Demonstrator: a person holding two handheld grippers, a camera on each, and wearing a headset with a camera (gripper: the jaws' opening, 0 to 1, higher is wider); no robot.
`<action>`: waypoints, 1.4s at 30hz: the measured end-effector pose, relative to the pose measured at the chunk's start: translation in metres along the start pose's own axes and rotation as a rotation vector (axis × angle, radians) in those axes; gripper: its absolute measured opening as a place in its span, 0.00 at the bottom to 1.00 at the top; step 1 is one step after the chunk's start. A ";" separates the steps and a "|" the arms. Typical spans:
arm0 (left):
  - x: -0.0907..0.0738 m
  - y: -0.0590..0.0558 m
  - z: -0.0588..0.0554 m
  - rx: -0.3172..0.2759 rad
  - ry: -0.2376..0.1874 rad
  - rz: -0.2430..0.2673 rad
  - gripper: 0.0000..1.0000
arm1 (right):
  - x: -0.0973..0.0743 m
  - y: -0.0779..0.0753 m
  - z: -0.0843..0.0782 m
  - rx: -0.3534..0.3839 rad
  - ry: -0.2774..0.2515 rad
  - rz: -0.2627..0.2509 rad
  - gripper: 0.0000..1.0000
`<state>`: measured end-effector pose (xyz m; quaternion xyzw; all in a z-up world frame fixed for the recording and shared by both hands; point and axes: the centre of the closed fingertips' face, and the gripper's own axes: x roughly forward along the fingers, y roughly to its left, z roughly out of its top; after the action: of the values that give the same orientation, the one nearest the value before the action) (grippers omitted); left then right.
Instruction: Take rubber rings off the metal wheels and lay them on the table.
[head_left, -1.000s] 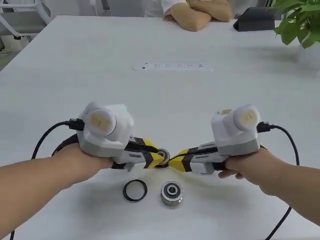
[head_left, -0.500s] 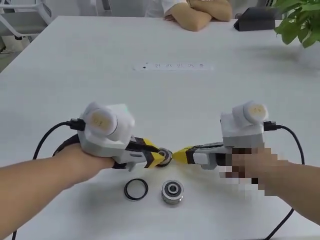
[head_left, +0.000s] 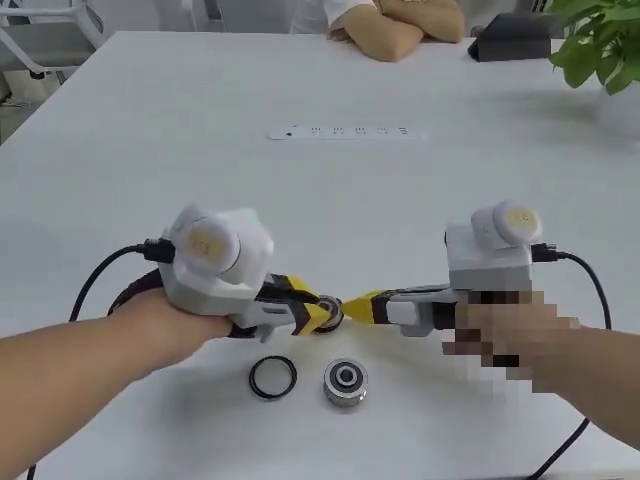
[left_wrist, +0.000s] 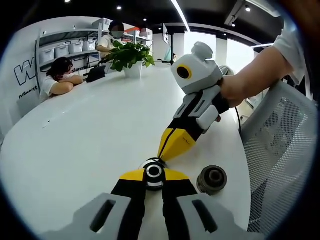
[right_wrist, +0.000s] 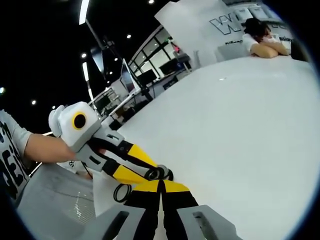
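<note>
Your left gripper (head_left: 320, 315) is clenched on a wheel (left_wrist: 154, 171). Both yellow jaw tips press its sides, and it is held just above the table (head_left: 200, 130), near you and about centre. In the left gripper view the wheel faces the camera: dark outer band, bright metal hub.

Your right gripper (right_wrist: 161, 184) comes in from the right and meets the left one tip to tip. Its jaws are drawn together into a single yellow wedge, and the point of that wedge touches the wheel's rim. The contact zone is small in all three views. I cannot tell whether any rubber is pinched between those jaws or whether the tips merely rest against the rim.

Items on the table, nearer to you than the gripper tips:
- A ring (head_left: 272, 378), black, lying flat and free of both grippers.
- A second wheel (head_left: 345, 383), just right of the ring, near it but apart. It sits hub up, with a grey metal outer band. In the head view it lies almost directly below the point where the two grippers meet.

A black cable (head_left: 95, 285) loops from the back of the left gripper toward you, and a like one leaves the right gripper.

Far side of the table:
- A power strip (head_left: 345, 131) lies flat across the middle.
- A person's folded arms (head_left: 395, 30) rest on the far edge.
- A plant (head_left: 600, 45) stands at the far right corner.
</note>
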<state>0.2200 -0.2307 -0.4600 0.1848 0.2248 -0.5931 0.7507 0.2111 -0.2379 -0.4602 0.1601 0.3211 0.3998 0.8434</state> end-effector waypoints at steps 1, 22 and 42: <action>0.000 0.000 0.000 -0.001 0.001 0.001 0.06 | 0.000 0.001 0.000 0.002 -0.001 0.004 0.00; 0.000 -0.001 0.000 0.005 0.004 -0.004 0.06 | 0.006 0.015 0.001 -0.035 0.001 0.072 0.00; 0.001 -0.001 0.000 0.001 0.003 0.001 0.07 | 0.003 0.009 0.000 -0.016 0.003 0.060 0.00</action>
<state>0.2189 -0.2317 -0.4601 0.1863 0.2256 -0.5927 0.7504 0.2076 -0.2297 -0.4568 0.1621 0.3145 0.4276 0.8319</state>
